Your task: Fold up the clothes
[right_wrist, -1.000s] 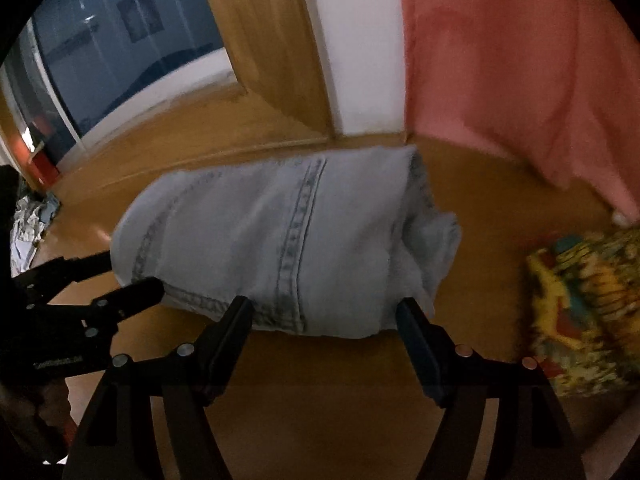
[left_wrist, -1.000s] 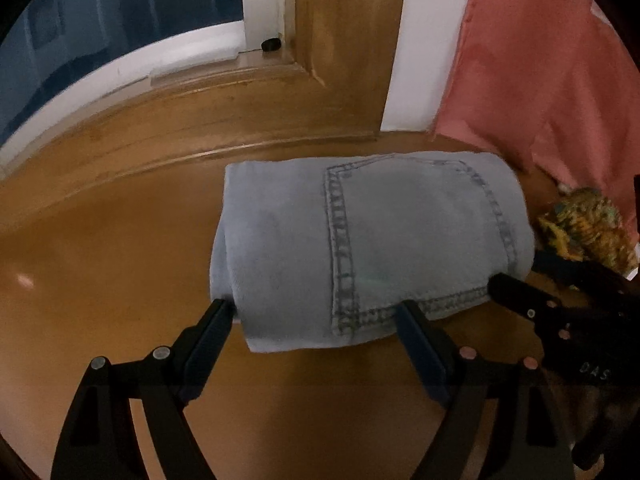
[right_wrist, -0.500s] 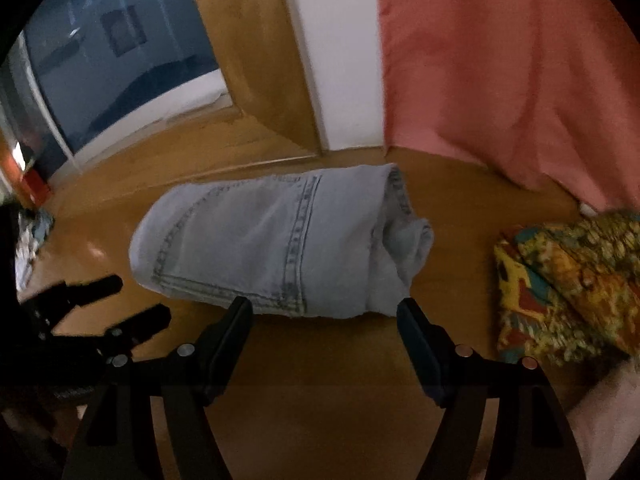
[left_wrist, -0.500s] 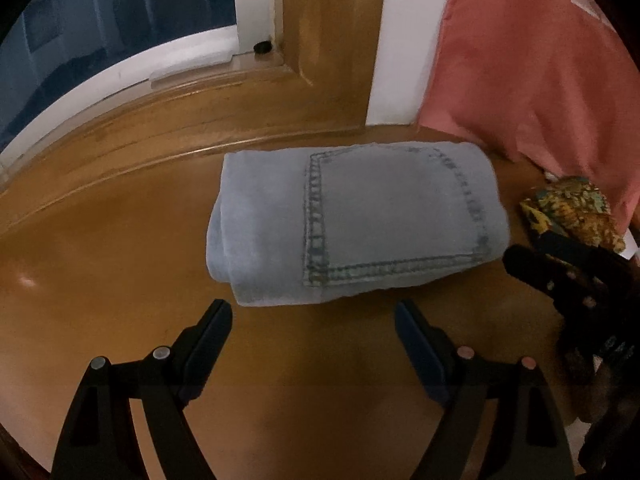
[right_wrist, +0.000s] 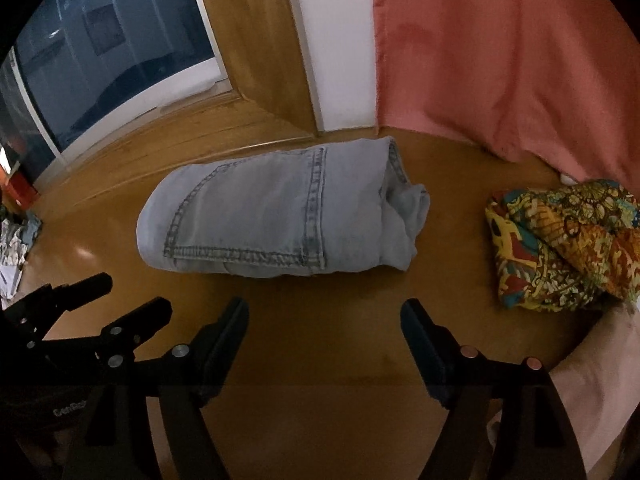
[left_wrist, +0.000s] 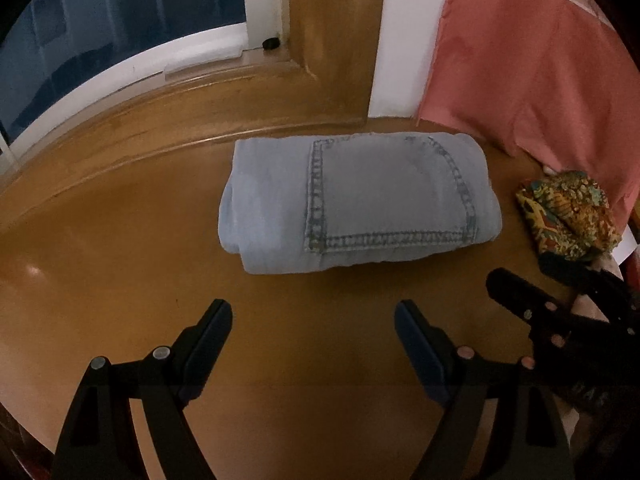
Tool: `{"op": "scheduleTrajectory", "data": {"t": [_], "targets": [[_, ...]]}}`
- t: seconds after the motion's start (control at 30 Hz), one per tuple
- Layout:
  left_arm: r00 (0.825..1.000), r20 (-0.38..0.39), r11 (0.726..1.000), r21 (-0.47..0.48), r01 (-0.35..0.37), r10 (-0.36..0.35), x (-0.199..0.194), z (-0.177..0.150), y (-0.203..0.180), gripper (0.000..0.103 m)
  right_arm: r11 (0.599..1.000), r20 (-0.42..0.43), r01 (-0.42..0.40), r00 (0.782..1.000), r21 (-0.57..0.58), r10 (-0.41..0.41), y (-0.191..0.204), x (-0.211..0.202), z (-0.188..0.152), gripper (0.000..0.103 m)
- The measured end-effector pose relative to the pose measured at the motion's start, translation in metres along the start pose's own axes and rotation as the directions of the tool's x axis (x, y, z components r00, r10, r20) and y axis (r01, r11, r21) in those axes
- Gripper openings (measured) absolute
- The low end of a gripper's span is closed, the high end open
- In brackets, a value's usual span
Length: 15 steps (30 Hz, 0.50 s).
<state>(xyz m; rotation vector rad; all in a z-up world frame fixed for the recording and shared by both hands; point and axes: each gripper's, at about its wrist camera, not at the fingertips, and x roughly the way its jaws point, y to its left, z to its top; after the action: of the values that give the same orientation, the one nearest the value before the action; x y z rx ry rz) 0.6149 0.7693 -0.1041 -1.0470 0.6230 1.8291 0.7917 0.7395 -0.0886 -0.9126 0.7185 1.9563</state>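
A folded pair of light blue jeans lies on the wooden floor, back pocket up; in the right wrist view the jeans show bunched layers at their right end. My left gripper is open, a short way in front of the jeans and not touching them. My right gripper is also open, just short of the jeans' near edge, holding nothing. Each gripper shows in the other's view: the right gripper at lower right, the left gripper at lower left.
A colourful patterned cloth lies bunched right of the jeans. A salmon curtain hangs behind, beside a white wall strip, a wooden frame and a dark glass door. Small clutter lies at far left.
Both grippers have drawn back from the jeans, which sat between the fingers a second ago. The jeans now rest alone on the floor, tidier in shape.
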Motion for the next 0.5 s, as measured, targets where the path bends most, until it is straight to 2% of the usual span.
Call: {"op": "scheduleTrajectory", "data": {"t": [0.5], "targets": [[1.0,-0.026,1.0,-0.013,-0.012,0.012,0.0056,-0.0031,-0.001,0.083,0.998,-0.02,0.036,0.999,-0.045,-0.037,0.0011,0.0048,0.0008,0.08]]}}
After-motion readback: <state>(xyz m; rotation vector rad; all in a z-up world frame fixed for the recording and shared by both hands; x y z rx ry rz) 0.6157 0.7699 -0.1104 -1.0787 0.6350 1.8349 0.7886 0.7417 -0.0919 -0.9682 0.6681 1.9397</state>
